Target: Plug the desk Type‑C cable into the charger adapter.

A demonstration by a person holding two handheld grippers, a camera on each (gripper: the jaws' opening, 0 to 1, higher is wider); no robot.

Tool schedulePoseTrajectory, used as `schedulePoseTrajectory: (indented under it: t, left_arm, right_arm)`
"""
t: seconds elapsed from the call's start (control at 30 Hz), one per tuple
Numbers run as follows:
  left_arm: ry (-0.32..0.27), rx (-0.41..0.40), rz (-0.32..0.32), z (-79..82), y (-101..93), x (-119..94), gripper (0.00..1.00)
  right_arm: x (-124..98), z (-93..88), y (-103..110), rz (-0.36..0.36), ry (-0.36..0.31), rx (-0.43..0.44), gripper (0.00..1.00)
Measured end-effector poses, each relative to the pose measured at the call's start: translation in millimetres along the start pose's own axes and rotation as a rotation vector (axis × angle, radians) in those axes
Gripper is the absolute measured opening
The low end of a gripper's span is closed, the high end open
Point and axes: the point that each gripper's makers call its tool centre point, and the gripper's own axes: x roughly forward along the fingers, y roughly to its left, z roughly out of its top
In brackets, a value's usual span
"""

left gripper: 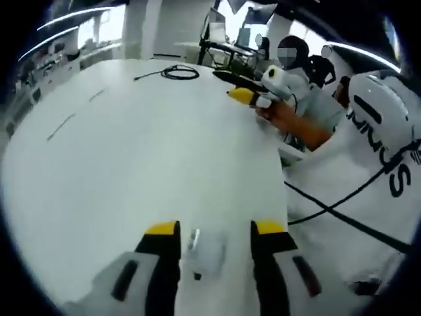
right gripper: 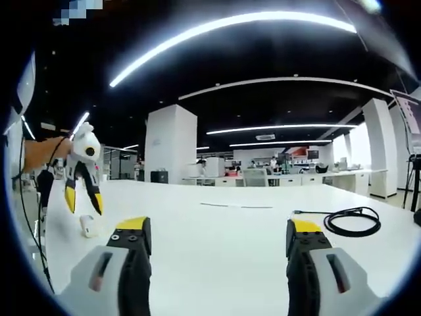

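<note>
A broad white bench (left gripper: pixel 131 158) spreads across the left gripper view, its surface bare and glossy. Up at twelve o'clock, a dark stand (left gripper: pixel 217 49) with a screen rises behind its far edge. At two o'clock sits a person in a white top (left gripper: pixel 316 99), and at three o'clock a white garment with dark lettering (left gripper: pixel 388 151) bulges in. Over in the right gripper view, a white square pillar (right gripper: pixel 170 145) stands at eleven o'clock, long ceiling light strips (right gripper: pixel 230 29) arc across twelve, and distant desks and chairs (right gripper: pixel 276 176) line the far room just right of centre.
</note>
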Motion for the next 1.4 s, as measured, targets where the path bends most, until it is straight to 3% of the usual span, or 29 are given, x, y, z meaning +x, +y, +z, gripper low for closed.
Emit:
schedulePoseTrajectory:
  t: [0.13, 0.27, 0.37, 0.57, 0.8, 0.83, 0.9, 1.0, 1.07, 1.2, 1.27, 1.4]
  left_arm:
    - [-0.106, -0.008, 0.037, 3.9, 1.7, 1.4, 0.56]
    - [-0.179, -0.017, 0.079, 7.5, 3.8, 0.9, 0.57]
    - [-0.263, 0.015, 0.179, 17.3, 14.7, -5.5, 0.6]
    - [-0.376, 0.04, 0.27, 25.4, 17.5, -10.6, 0.68]
    - [-0.509, 0.061, 0.424, 36.4, 27.3, -13.1, 0.77]
    - [-0.535, 0.046, 0.443, 38.3, 28.4, -14.3, 0.81]
    - [-0.519, -0.009, 0.496, 33.1, 34.6, -12.9, 0.91]
    - [-0.533, -0.025, 0.551, 30.9, 38.2, -11.1, 0.96]
    - [-0.595, -0.026, 0.568, 34.8, 36.6, -14.2, 0.96]
    - [-0.704, -0.028, 0.659, 40.9, 39.6, -29.4, 0.96]
    - [-0.736, -0.054, 0.68, 40.0, 41.4, -32.6, 0.98]
    - [-0.801, -0.152, 0.795, 28.2, 55.5, -48.7, 1.0]
  right_arm:
    - [0.8, 0.3, 1.6, 0.003, 0.003, 0.0, 0.85]
    - [0.6, 0.0, 2.8, 0.006, 0.003, -0.001, 0.85]
    - [0.8, 1.0, 2.8, 0.006, 0.003, -0.003, 0.85]
    - [0.9, -0.6, 2.5, 0.005, 0.011, -0.002, 0.85]
    - [2.1, -5.3, -11.8, 0.006, 0.012, 0.001, 0.85]
    - [2.0, -5.2, -12.7, 0.005, 0.011, 0.0, 0.85]
    - [1.7, -4.9, -14.2, 0.004, 0.01, -0.002, 0.85]
    - [1.5, -6.2, -16.1, 0.0, 0.011, -0.001, 0.85]
    - [1.5, -7.1, -15.5, 0.001, 0.013, 0.0, 0.85]
    - [2.0, -7.3, -10.6, 0.008, 0.015, -0.002, 0.85]
    - [2.4, -7.5, -7.4, 0.012, 0.016, -0.003, 0.85]
    - [3.3, -7.9, -0.5, 0.017, 0.022, -0.005, 0.85]
